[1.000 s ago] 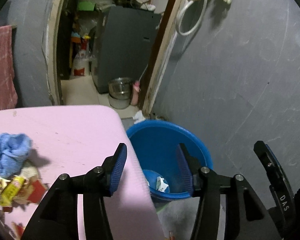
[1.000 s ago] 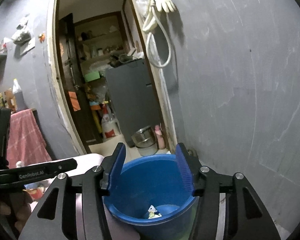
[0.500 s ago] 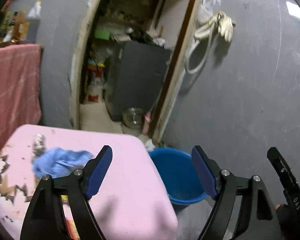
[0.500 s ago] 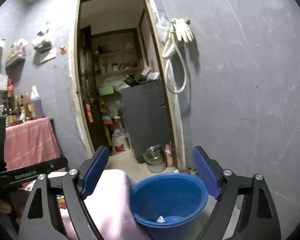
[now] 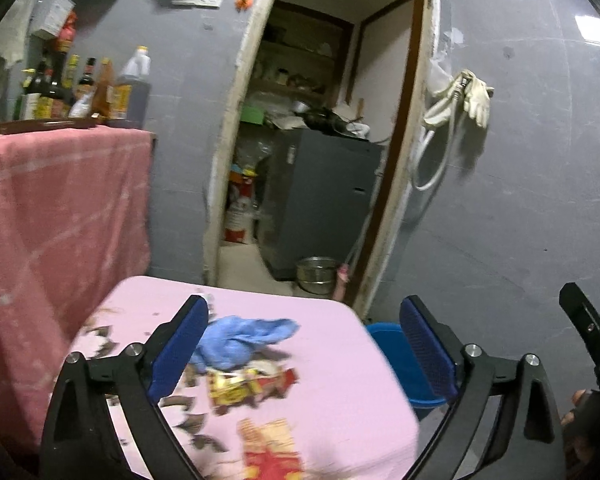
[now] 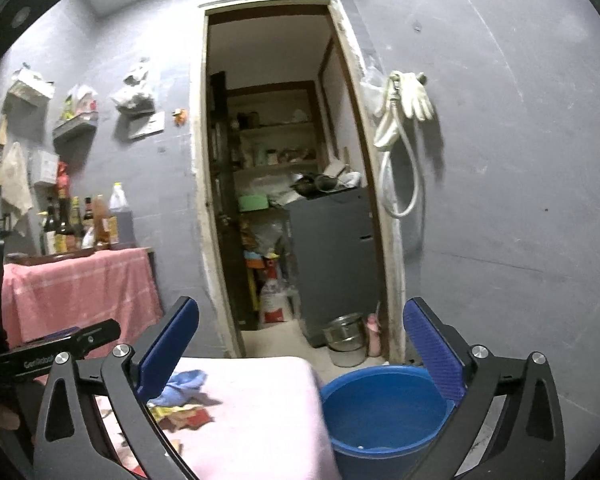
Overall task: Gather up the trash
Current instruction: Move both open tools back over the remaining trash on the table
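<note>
Grey walls and an open doorway into a cluttered storeroom fill the background, with a pink bench [image 5: 332,360] low in front of me and a blue bucket [image 6: 384,408] standing on the floor just off its right edge

As far as I can judge, the job is only partly done. Deep in the bucket I can make out a small pale scrap, too small to identify, so something may already be in there. Plenty is left on the bench: a yellow wrapper [image 5: 232,388] lies between my left jaws in the left view, a red and yellow packet [image 5: 272,448] sits nearer the camera below it, and dark torn bits [image 5: 100,346] are scattered toward the left finger. A crumpled blue cloth [image 5: 240,338] rests just beyond the wrapper, touching the litter; whether it counts as trash I cannot tell

The left gripper [image 5: 304,340] has its jaws spreading wide, nothing pinched between them and nothing touching the pads; the litter merely shows in the gap below. The right gripper [image 6: 300,344] is also opening, its jaws spread about as far as they go and empty, with the bucket showing under the right-hand finger and the bench corner under the left-hand one. Neither pair is in contact with the bench, the bucket or any scrap

I reckon the next pickup is the wrapper pile beside the cloth
</note>
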The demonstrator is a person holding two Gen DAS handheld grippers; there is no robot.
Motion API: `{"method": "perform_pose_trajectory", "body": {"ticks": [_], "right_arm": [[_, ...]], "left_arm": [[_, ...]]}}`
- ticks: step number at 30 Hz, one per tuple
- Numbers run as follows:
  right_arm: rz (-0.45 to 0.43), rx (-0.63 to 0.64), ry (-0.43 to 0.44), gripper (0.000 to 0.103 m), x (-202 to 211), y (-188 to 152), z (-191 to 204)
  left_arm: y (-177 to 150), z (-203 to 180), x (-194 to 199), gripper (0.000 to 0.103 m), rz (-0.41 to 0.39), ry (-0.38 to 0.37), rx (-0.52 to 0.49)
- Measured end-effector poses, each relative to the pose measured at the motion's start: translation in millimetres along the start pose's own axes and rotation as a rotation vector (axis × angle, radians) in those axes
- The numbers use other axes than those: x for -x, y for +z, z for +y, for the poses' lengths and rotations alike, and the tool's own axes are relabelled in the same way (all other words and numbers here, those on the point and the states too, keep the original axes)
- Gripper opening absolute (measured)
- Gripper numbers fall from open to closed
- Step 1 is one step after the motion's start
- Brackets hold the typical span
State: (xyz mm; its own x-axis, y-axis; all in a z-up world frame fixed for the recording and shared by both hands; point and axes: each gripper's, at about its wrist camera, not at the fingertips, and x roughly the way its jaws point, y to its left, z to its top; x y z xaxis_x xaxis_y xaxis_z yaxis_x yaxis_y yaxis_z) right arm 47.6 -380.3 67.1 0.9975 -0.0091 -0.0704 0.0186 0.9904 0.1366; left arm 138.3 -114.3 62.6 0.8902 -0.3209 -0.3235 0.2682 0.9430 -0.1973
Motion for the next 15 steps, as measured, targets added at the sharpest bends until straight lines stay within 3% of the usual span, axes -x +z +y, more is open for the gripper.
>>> {"method": "perform_pose_trajectory", "body": {"ticks": [7, 15], "right_arm": [[0.025, 0.005, 0.068, 0.103, 1, -15, 29], [0.119, 0.023, 0.117, 0.103, -3, -46, 54]], "left_arm": [[-21, 34, 24, 0.094, 0.013, 0.072, 0.005], [-57, 68, 34, 0.094, 0.082, 0.145, 0.032]]}}
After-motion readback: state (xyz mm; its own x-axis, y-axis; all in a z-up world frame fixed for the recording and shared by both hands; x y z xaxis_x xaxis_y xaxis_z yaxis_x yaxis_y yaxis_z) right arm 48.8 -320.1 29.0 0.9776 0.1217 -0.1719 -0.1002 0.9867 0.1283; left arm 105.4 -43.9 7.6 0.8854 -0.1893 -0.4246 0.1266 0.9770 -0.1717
